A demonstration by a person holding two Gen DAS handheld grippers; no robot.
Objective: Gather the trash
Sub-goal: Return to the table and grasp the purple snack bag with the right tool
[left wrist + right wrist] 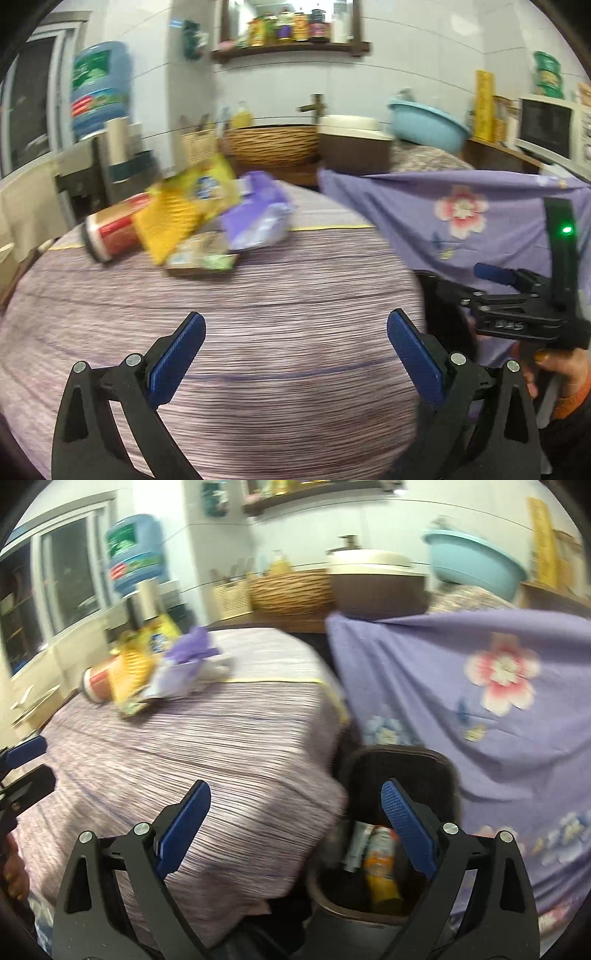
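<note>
The left gripper (295,332) has its fingers spread wide, and nothing is between them; below it is only the striped purple cloth (258,332) that covers the desk. The right gripper (295,812) also has its fingers spread wide and empty. It hangs over the right edge of the desk, with its right finger above the dark trash bin (402,764).

The trash bin stands on the floor just beside the right edge of the desk, between the desk and a purple flowered cloth (480,686). Inside it lie an orange bottle (382,864) and a grey wrapper (356,845).

The remaining trash is in 1 pile near the far left corner of the desk: a red can (110,229) on its side, a yellow snack bag (184,210) leaning over it, a purple wrapper (258,214) to the right, and a flat greenish packet (203,256) in front. The pieces touch each other. The pictures are blurred, so the labels cannot be read.
</note>
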